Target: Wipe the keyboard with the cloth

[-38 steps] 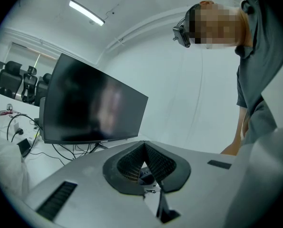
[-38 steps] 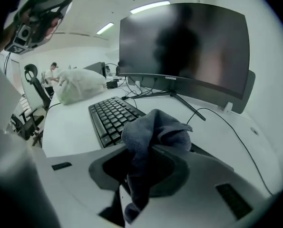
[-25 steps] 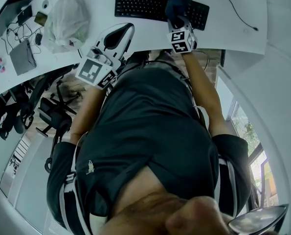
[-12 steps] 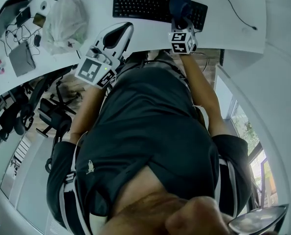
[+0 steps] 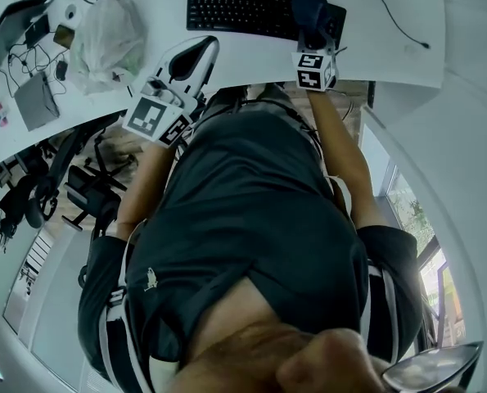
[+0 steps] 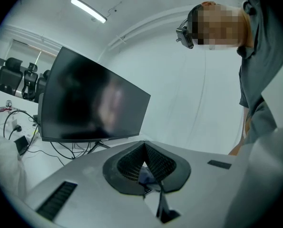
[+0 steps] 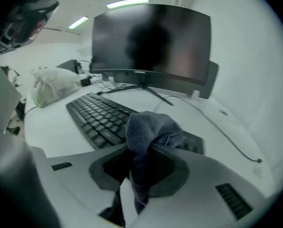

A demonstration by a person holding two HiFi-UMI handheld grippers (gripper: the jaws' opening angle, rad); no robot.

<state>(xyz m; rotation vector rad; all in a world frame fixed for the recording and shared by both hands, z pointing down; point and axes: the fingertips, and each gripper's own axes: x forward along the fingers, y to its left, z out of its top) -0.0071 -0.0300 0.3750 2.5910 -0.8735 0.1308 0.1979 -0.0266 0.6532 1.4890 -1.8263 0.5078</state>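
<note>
Soft dark-blue cloth [image 7: 148, 127] pinched in right gripper [image 7: 142, 152], bunched over right end of black keyboard [image 7: 96, 118] on white desk [image 7: 55, 127]. Probably light and limp; best gripped mid-bunch. Left gripper [image 6: 148, 177] closed on nothing discernible, clear of desk.

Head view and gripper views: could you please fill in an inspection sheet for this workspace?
Surface: white desk.
Job's things: dark cloth bunched over the right end of the black keyboard.
Clutter: plastic bag and grey box at left.
Tools: right tool shut on cloth; left tool shut.
Cables: thin cable right of keyboard; loose cables below monitor.
Surroundings: dark monitor, office chairs.
</note>
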